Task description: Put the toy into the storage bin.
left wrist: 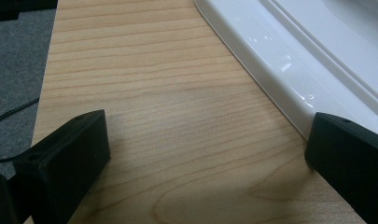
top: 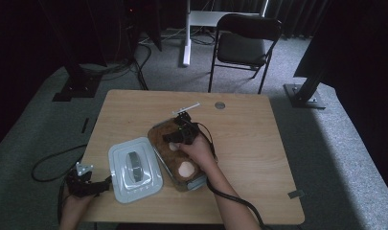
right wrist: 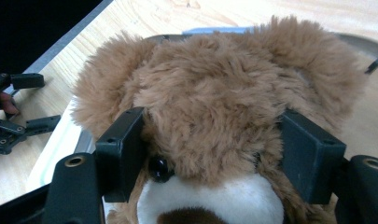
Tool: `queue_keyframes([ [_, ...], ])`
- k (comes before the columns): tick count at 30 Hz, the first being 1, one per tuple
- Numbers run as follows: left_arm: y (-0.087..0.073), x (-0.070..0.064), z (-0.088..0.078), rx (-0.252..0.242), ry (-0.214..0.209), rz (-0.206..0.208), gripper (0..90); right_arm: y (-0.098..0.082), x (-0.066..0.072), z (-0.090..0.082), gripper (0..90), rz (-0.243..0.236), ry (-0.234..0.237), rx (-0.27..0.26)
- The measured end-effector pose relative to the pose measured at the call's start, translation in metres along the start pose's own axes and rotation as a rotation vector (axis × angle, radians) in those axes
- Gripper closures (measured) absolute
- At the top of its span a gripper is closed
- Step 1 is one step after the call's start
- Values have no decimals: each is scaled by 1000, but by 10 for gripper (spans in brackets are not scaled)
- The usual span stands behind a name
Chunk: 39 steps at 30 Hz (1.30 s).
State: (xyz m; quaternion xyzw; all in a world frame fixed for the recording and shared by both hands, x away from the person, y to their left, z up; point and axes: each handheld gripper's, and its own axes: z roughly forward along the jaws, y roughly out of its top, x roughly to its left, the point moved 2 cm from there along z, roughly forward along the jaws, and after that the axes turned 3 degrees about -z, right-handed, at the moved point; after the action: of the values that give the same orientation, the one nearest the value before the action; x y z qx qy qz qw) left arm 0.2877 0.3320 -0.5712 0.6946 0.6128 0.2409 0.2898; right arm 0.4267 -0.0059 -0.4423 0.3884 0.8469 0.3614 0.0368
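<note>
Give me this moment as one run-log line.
right gripper: shut on teddy bear head, in container | left gripper: open, beside white lid | table

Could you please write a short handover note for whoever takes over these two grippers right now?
Right gripper: jaws astride the head of the brown teddy bear, pads against the fur on both sides; whether the grip is firm yet is hard to tell.
Left gripper: jaws open over bare table, nothing between them, one jaw next to the edge of the white lid.
Things: the bear lies in the container at mid-table; the lid lies flat on the table to its left.
Done: lid is off.
Left: probably to firm up the hold on the bear and lift it out.
</note>
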Motion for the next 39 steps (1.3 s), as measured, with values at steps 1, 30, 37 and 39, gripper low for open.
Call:
queue_keyframes([
  [1, 0, 0, 0, 0, 0, 0, 5, 0, -1, 1, 291, 2, 1, 7],
  [30, 0, 0, 0, 1, 0, -1, 5, 2, -2, 30, 240, 31, -100, 149],
  [37, 0, 0, 0, 2, 0, 1, 5, 9, 2, 11, 242, 4, -82, 142],
  [39, 0, 0, 0, 0, 0, -1, 5, 10, 3, 3, 241, -3, -88, 117],
])
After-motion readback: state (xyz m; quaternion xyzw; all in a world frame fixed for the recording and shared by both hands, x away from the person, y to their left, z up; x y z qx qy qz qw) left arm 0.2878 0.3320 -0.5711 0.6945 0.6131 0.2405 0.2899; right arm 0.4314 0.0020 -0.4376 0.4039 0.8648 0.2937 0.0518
